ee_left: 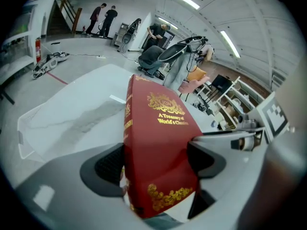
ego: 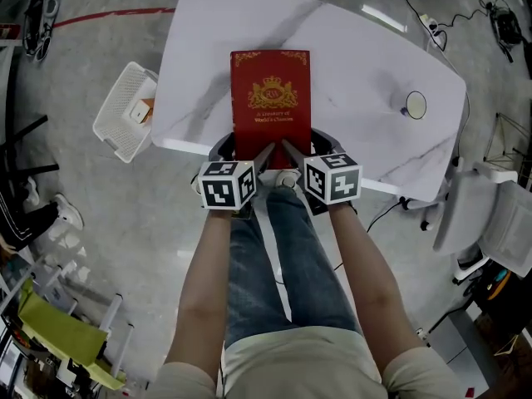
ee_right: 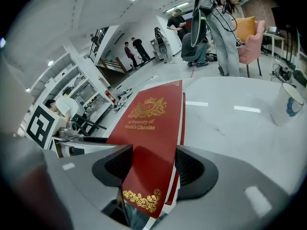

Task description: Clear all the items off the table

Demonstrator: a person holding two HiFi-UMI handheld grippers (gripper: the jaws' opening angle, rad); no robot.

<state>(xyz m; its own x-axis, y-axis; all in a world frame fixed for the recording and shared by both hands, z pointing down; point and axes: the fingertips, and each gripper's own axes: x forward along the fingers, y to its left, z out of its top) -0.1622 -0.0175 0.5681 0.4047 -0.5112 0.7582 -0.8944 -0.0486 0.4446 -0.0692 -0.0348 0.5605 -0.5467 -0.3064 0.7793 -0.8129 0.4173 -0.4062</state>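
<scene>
A head view looks down on a white marble-patterned table (ego: 366,52). A red book (ego: 270,106) with a gold crest and gold lettering on its cover sits over the middle of the table. It runs lengthwise from 12 o'clock to 6 o'clock, and its near end juts past the table's 6 o'clock edge. I cannot tell whether its far end touches the tabletop.

Both claws grip that near end. The left claw (ego: 262,158) comes in from 7 o'clock and the right claw (ego: 293,155) from 5 o'clock, their marker cubes side by side just below the book.

In the left gripper view, the left claw (ee_left: 158,162) is clamped on the red book (ee_left: 158,123), with one dark pad against the spine side and the other against the cover. In the right gripper view, the right claw (ee_right: 153,169) is likewise clamped on the red book (ee_right: 148,123), with a pad on each side of its near corner.

A small white cup (ego: 415,105) stands on the table at 3 o'clock, well apart from the book. A white slatted basket (ego: 119,131) sits on the floor at 9 o'clock, just beside the table, with a small item inside. The person's legs (ego: 283,264) in jeans show below the claws.
</scene>
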